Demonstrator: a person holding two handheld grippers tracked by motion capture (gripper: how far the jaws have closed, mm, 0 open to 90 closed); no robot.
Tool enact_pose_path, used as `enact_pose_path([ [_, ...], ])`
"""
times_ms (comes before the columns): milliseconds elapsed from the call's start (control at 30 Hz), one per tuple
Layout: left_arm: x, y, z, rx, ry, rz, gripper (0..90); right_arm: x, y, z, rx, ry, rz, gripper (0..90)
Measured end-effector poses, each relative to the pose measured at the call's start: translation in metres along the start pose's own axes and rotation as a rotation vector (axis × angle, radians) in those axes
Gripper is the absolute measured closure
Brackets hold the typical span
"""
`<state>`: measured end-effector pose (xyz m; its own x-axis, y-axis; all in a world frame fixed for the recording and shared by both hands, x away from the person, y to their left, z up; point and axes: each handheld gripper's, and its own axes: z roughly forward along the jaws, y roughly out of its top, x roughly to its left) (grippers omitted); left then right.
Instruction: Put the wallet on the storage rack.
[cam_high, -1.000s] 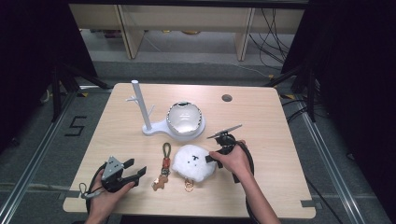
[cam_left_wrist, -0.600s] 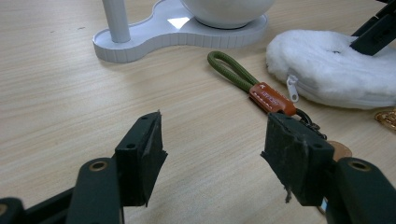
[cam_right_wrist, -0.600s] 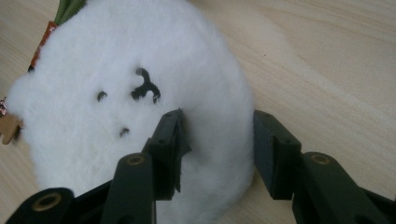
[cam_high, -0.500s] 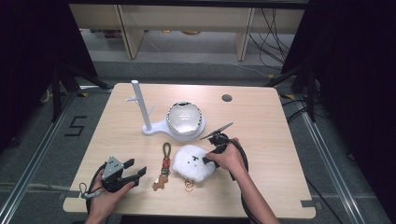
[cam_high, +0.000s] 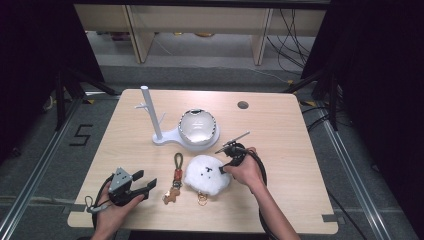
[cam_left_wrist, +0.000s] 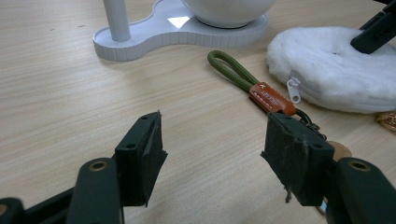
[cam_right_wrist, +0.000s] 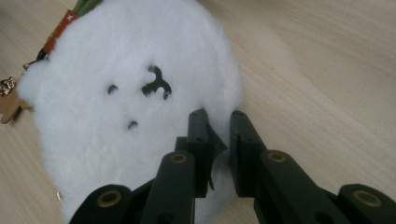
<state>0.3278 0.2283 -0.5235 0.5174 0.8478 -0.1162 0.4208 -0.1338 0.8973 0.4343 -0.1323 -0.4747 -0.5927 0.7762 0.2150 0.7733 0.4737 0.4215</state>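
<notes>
Fluffy white pouch (cam_high: 207, 174) edge pinched by right gripper (cam_high: 226, 169), fingers just closed, wrist angled down.

pouch (cam_high: 207, 174): white fluffy plush | table (cam_high: 295, 150): matt wood grain | stand (cam_high: 165, 137): glossy plastic

A light wooden table (cam_high: 280, 125) carries everything. A white fluffy pouch (cam_high: 206, 172) with a small dark face lies flat on it, directly under and ahead of the right gripper (cam_high: 226, 169), whose jaws, having just been closing, pinch its edge. Just beside the pouch, on the side away from that gripper, an olive-green strap with an orange tab (cam_high: 177, 167) lies stretched out, right ahead of the left gripper (cam_high: 148, 186). Beyond both grippers stands a white stand (cam_high: 165, 136) with an upright post, and a round white bowl (cam_high: 198, 126) sits on its base.
</notes>
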Motion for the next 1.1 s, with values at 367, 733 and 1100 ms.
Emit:
enact_pose_path([
  [367, -0.001, 0.0, 0.0, 0.014, 0.011, 0.007, 36.4, 0.018, -0.004, -0.032, -0.137, -0.008, -0.085, 83.2],
  [733, -0.001, 0.0, 0.0, 0.014, 0.009, 0.0, 36.4, 0.026, 0.001, -0.06, -0.223, -0.027, -0.144, 83.6],
  [1100, -0.001, 0.0, 0.0, 0.005, 0.001, -0.007, 36.3, 0.03, 0.008, -0.078, -0.265, -0.042, -0.164, 83.8],
])
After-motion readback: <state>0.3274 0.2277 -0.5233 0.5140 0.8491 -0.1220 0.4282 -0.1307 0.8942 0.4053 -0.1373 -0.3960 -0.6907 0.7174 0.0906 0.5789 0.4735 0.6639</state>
